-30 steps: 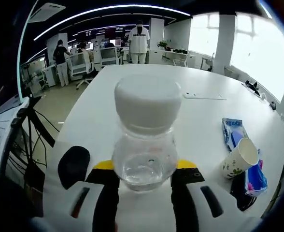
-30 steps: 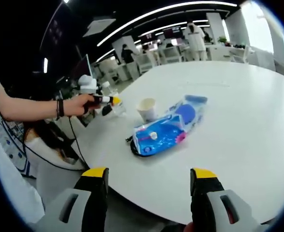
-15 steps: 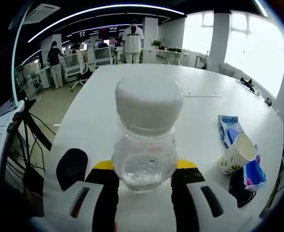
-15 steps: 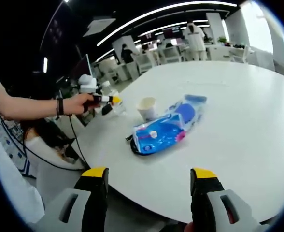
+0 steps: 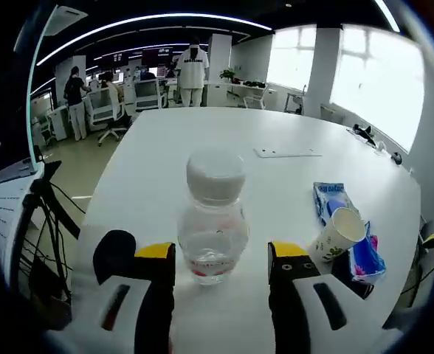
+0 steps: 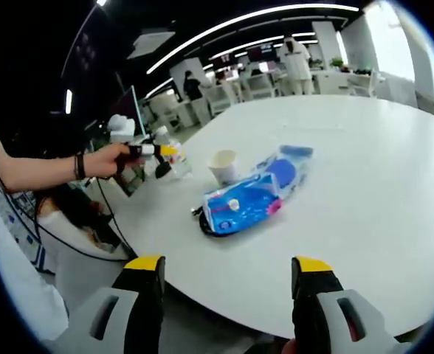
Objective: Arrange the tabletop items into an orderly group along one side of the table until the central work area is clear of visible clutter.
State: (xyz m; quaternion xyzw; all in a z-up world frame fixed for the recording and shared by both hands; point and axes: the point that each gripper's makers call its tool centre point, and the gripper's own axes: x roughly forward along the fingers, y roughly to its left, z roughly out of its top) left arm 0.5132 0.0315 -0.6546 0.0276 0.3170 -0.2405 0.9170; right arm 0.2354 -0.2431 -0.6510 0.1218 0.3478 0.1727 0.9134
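Clear plastic, thin-walled and nearly empty, the bottle (image 5: 212, 221) looks light and easy to tip, so it is best taken low around its rounded belly, under the wide white cap (image 5: 215, 175). It stands upright near the table (image 5: 224, 133) edge, between the left gripper's (image 5: 221, 258) jaws, which are spread apart from its sides. Further right lie a tilted paper cup (image 5: 336, 234) and a blue packet (image 5: 333, 203). The right gripper (image 6: 228, 271) hovers with jaws wide, holding nothing.

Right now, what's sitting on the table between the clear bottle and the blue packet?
A paper cup stands between the clear bottle and the blue packet; the right gripper view shows it best.
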